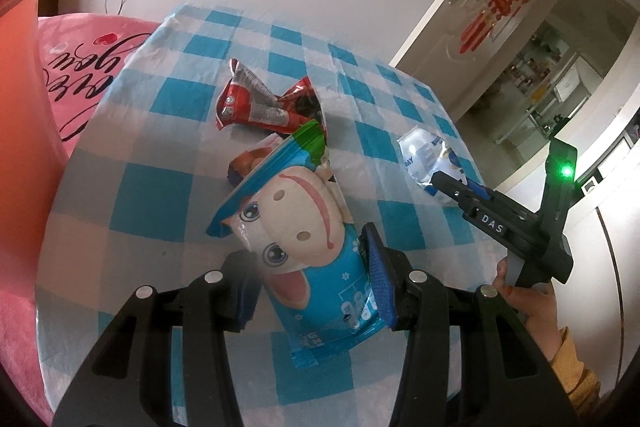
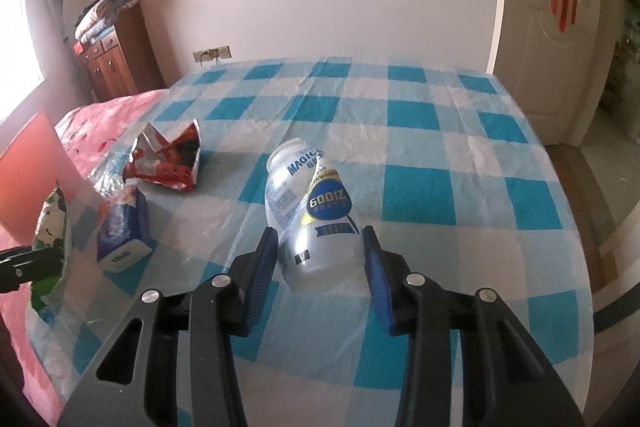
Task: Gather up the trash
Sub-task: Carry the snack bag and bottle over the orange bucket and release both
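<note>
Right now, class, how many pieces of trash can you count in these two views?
4: blue cartoon-cow snack bag in the left gripper; clear plastic bottle between the right gripper pads; crumpled red wrapper and blue-orange pack on the tablecloth. Others may be hidden.

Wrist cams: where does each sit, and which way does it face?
Left wrist: on left gripper, angled down at the table; it holds a blue cartoon bag; a hand shows.
Right wrist: on right gripper, angled down, around a clear bottle.
Shared: red wrapper, bottle, door.
</note>
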`<state>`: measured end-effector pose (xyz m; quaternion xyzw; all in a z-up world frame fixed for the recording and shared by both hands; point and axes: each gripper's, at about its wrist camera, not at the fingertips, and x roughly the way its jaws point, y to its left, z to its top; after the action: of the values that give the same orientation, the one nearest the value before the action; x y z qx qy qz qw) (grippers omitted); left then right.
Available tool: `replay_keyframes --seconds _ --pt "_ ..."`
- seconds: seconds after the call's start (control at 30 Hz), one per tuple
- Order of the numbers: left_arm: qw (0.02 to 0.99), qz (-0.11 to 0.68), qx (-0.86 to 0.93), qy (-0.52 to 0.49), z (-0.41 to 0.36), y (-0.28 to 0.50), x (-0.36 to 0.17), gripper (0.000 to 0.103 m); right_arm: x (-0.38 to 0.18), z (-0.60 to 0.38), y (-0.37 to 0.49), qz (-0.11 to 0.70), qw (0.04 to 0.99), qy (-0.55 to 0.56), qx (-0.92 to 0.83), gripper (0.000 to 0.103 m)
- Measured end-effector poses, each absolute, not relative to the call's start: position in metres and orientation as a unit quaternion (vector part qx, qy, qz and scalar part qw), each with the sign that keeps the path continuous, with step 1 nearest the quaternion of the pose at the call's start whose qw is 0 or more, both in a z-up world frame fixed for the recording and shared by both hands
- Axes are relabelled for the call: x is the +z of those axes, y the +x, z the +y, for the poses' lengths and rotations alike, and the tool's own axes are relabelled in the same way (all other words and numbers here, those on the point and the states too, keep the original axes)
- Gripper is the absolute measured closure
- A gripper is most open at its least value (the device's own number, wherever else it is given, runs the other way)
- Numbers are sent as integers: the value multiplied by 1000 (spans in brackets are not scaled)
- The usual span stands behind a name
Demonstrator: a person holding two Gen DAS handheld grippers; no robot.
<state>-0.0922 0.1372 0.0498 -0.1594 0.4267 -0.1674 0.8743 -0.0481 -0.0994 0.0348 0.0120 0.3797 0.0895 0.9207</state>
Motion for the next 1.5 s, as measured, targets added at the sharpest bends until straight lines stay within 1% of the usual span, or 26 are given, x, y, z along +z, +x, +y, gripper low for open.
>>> replay_keyframes --seconds 0.47,0.73,0.93,1.2,1.33,1.5 --pt "891 384 -176 -167 154 -106 79 55 90 -71 -70 344 929 34 134 60" --pt "906 349 -159 -178 182 -112 101 55 130 -24 -75 323 922 51 210 60" --pt "923 315 -121 -185 218 -121 125 55 160 28 -71 309 907 53 282 60" --pt "944 260 -30 -202 291 -143 156 55 188 111 -63 302 878 37 370 60" --pt "946 250 9 -209 321 -148 160 54 194 151 -54 307 862 38 403 60" --pt "939 256 41 -226 350 -144 150 54 191 192 -44 322 844 35 428 60"
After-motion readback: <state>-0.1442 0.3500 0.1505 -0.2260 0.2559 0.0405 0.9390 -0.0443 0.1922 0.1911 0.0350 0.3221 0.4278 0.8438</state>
